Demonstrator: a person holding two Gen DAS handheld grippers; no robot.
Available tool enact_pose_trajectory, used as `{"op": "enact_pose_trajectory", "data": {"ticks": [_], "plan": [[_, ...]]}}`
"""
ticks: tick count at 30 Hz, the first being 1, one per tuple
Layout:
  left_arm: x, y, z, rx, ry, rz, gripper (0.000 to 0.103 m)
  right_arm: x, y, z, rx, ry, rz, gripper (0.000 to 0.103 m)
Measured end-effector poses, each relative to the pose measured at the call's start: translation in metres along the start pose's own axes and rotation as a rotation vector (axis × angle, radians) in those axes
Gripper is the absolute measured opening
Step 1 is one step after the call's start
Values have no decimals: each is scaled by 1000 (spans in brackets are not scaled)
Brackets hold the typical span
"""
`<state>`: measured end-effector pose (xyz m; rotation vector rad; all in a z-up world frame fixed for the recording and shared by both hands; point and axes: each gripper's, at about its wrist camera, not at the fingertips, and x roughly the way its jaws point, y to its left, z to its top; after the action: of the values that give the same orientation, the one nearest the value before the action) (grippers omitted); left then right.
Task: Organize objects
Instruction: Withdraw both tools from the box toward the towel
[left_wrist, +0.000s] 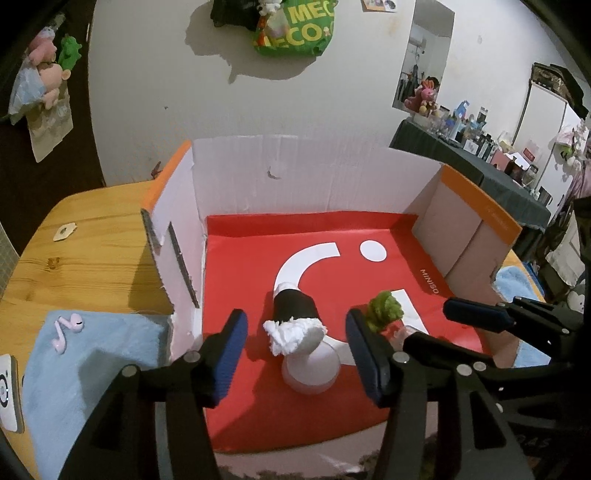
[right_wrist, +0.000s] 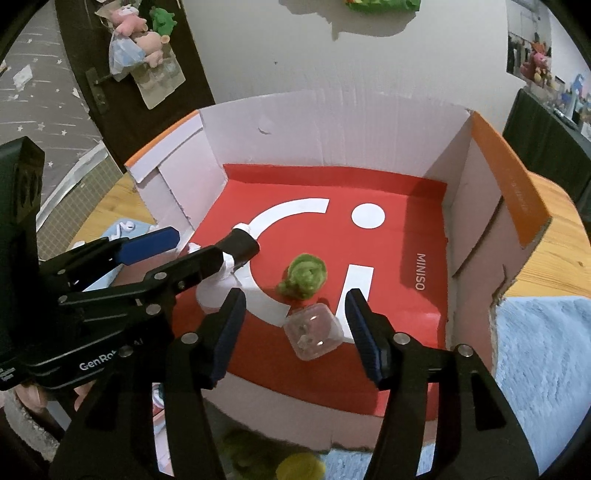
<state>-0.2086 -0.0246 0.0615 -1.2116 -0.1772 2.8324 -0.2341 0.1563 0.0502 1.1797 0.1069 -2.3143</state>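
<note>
Inside the cardboard box (right_wrist: 332, 122) with its red liner, a black-and-white fluffy toy (left_wrist: 293, 317) lies near the middle, a green woolly ball (right_wrist: 304, 275) just beside it, a clear plastic cube (right_wrist: 314, 332) nearer. Left tongs (left_wrist: 293, 354) and right tongs (right_wrist: 293, 332) gape wide, gripping nothing.

Wooden table (left_wrist: 92, 236) as landmark. On its left near corner, blue towel (left_wrist: 92, 354). Above it on the wall, green bag (left_wrist: 295, 29). Left of it, on a dark door (right_wrist: 140, 122), plush toys (right_wrist: 136, 33). Far right, cluttered dark sideboard (left_wrist: 480, 162), mirror (left_wrist: 424, 59) above.
</note>
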Motion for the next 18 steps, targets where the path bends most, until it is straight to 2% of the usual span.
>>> {"op": "enact_pose_trajectory", "data": {"ticks": [2,9,11,18], "plan": [[-3,-1,-1,0,-4,2,58,-4,1,-1,0,-8,0,61],[-12,0,-6,-1,-9,11,60,-15,4,-6,-2,-25,-1,62],[-15,1,-7,-1,-15,15,64,-18,5,-8,-1,-29,0,70],[-23,-2,-11,4,-25,16,64,-27,9,-12,-3,-48,0,70]]}}
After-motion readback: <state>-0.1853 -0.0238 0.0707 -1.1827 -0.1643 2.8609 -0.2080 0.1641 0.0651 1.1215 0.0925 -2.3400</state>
